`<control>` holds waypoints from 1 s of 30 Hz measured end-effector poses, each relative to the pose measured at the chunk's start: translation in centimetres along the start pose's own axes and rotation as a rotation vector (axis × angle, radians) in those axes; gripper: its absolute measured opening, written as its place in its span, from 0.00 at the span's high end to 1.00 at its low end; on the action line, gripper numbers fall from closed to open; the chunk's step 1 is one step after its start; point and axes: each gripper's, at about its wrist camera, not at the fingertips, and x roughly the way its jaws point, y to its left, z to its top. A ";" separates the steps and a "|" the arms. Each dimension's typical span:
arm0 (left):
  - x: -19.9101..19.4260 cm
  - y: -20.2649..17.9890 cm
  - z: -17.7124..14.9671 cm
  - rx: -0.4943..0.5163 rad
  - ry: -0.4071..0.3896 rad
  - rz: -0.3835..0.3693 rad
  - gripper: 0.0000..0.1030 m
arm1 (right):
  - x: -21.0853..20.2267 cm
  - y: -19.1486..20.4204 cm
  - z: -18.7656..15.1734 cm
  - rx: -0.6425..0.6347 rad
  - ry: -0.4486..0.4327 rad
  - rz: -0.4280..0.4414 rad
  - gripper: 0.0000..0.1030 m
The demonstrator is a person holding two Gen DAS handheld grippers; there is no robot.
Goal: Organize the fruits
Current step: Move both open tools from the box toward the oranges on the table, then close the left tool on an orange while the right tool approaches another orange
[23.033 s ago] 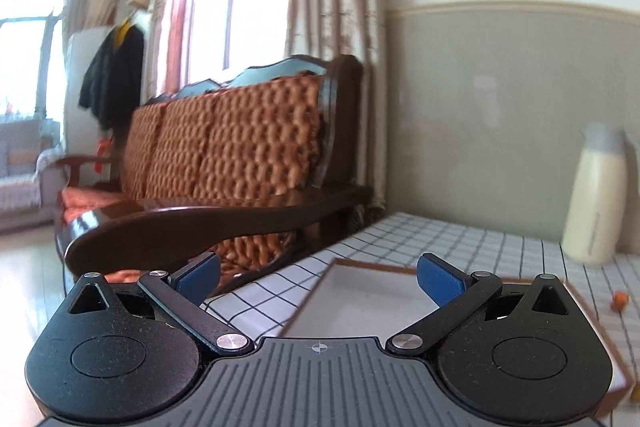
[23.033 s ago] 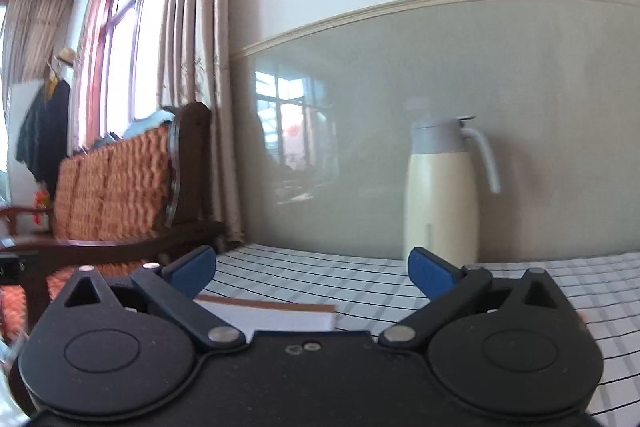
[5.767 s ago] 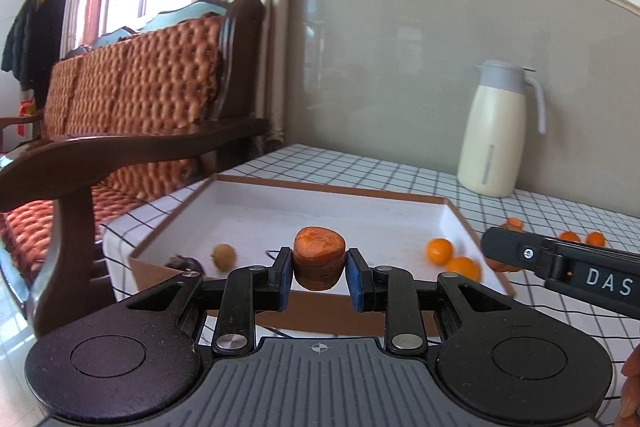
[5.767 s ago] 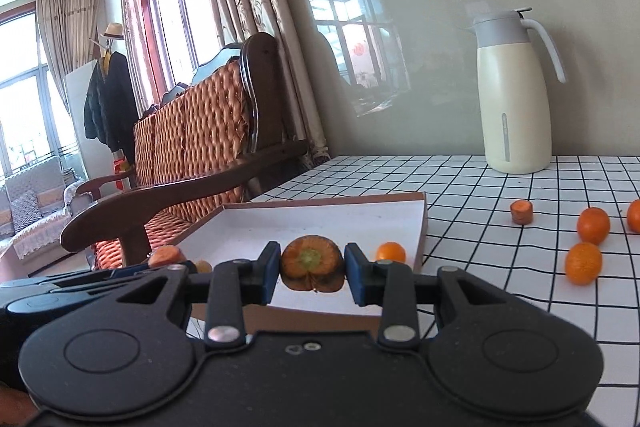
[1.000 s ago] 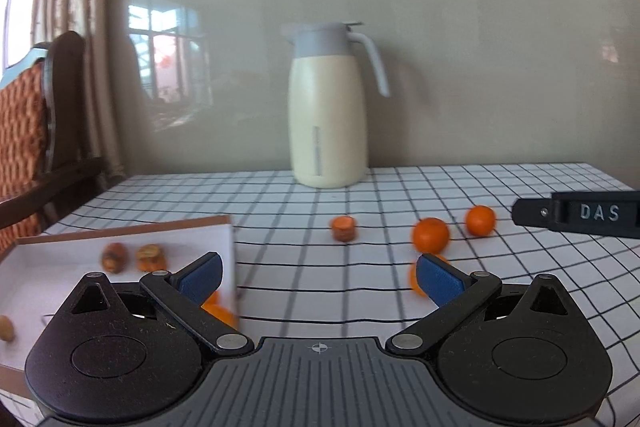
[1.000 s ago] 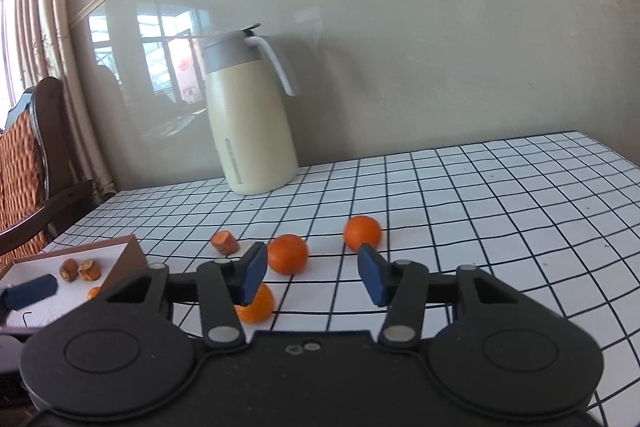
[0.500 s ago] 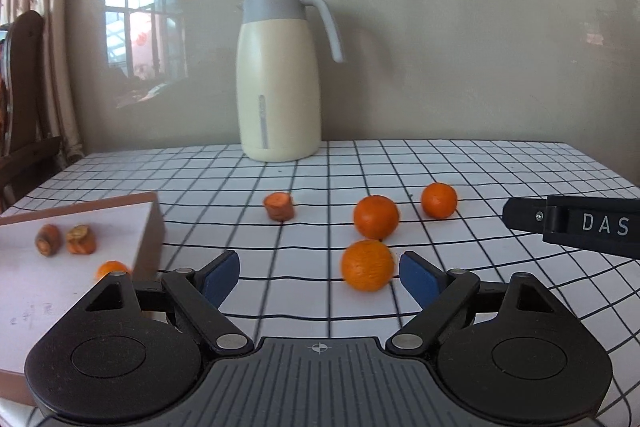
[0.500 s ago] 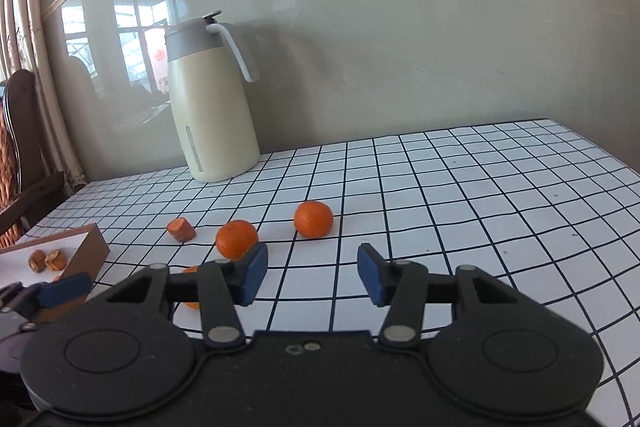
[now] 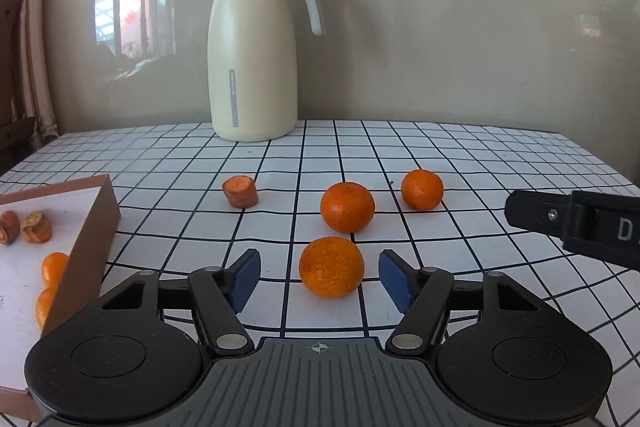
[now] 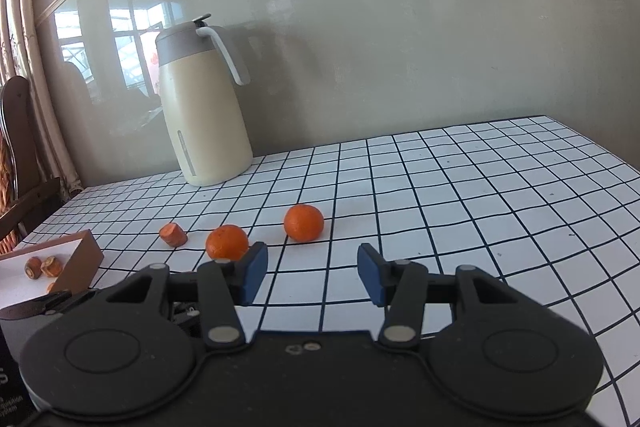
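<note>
Readable text: a single white letter.
"D", cut off by the frame edge, printed on the right gripper (image 9: 576, 223) body, left wrist view.

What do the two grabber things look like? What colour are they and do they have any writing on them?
Both are matte black plastic. The left gripper and right gripper each have two round discs, angled link bars with silver pins, and blue rubber pads on the fingertips. The left one has a ribbed grey centre with a small crosshair mark. White letters show on the right one's side.
</note>
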 end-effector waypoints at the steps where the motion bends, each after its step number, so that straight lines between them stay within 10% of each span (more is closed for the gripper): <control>1: 0.1 0.0 0.0 -0.001 0.003 0.002 0.36 | 0.0 -0.1 0.0 0.001 0.003 -0.001 0.59; 30: 1.6 -0.3 0.2 0.010 0.057 -0.014 0.56 | 0.4 0.4 -0.1 0.000 0.013 0.012 0.59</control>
